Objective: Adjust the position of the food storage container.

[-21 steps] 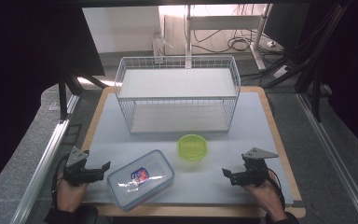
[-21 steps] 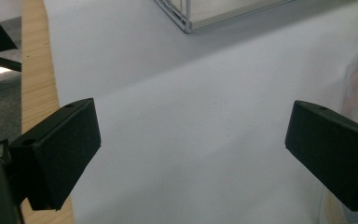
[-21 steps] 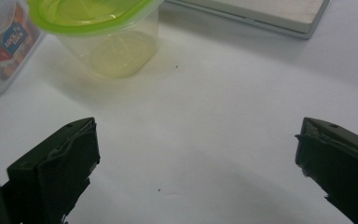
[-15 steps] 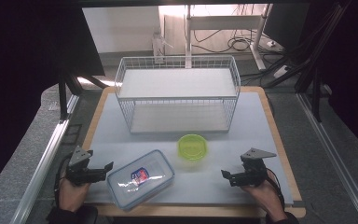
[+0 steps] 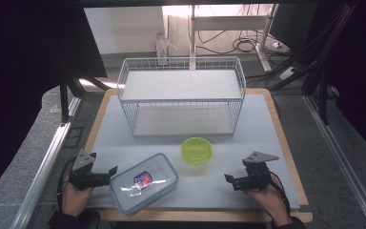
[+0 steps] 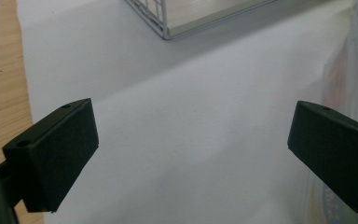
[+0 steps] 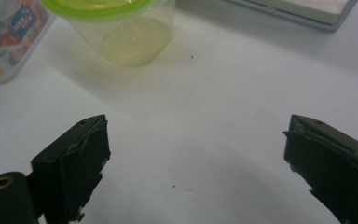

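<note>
Near the front edge of the desk [image 5: 267, 119], two claws rest low, one in each of the person's hands. From above, the left claw [image 5: 106, 174] sits just beside the near-left corner of a clear rectangular lidded box [image 5: 144, 182], its jaws spread wide with nothing between them. The right claw [image 5: 233, 181] lies well apart from the box, on the right side, jaws likewise wide and empty.

The high view takes in the whole layout — one white wire basket [image 5: 181, 98] at the back, one round tub with a green lid [image 5: 197, 150] between basket and box, one box, two claws. It does not give the tub's contents. The right gripper view does: beneath the green lid [image 7: 98, 5] the tub's clear wall shows a pale yellowish bottom, and a printed label on the box [image 7: 9, 37] appears at upper left.

The left gripper view shows bare white desk surface [image 6: 186, 130] between its jaws, the box's clear wall [image 6: 354, 79] blurred at the right edge — close to the right jaw, though contact cannot be told — and one lower corner of the basket [image 6: 168, 23] ahead.
</note>
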`<action>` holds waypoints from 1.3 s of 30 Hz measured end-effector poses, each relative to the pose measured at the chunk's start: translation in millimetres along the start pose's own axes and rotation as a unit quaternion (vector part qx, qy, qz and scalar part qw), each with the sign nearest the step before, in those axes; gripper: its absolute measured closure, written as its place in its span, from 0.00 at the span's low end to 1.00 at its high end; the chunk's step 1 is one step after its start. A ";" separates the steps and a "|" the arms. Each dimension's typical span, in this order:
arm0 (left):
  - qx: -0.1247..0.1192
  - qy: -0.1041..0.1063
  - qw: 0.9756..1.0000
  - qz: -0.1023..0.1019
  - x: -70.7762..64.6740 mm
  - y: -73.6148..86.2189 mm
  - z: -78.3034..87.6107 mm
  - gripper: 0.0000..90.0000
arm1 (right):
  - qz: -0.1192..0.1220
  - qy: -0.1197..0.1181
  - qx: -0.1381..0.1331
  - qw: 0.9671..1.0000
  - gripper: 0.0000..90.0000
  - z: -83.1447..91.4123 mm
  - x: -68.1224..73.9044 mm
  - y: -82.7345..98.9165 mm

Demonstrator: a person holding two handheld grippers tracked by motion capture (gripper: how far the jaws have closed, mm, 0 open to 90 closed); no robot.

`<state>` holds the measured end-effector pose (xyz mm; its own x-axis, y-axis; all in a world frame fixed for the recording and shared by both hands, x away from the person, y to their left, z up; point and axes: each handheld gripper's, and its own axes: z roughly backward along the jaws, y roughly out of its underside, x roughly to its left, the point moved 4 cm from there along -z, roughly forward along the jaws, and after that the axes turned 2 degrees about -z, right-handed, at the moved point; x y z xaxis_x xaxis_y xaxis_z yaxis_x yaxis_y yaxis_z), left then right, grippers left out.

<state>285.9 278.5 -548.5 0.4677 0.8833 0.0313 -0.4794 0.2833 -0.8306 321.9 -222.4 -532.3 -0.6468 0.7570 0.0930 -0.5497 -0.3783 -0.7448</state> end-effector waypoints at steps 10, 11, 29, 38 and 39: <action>0.004 -0.001 1.000 -0.005 -1.4 0.8 -0.4 0.02 | 0.015 -0.019 -0.003 1.000 0.32 4.5 5.0 -13.7; 0.003 0.000 1.000 -0.004 -1.4 0.8 0.2 0.02 | 0.020 -0.022 -0.002 1.000 0.33 4.6 6.0 -15.4; 0.014 -0.012 1.000 -0.010 -1.9 1.7 -0.2 0.02 | 0.058 -0.027 0.018 0.998 0.71 -3.3 13.8 -55.3; 0.014 -0.010 1.000 -0.004 -1.4 1.8 0.0 0.03 | 0.073 -0.038 0.005 0.997 0.87 -10.4 24.6 -81.3; 0.013 -0.010 1.000 -0.005 -1.5 1.7 0.0 0.03 | 0.075 -0.045 0.004 0.996 0.91 -15.0 27.9 -87.3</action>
<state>284.5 277.7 -549.9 0.4581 0.8875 0.0501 -0.4948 0.3014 -0.8150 359.8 -160.3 -474.6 -0.7664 0.6410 0.0405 -0.4473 -0.4874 -0.7499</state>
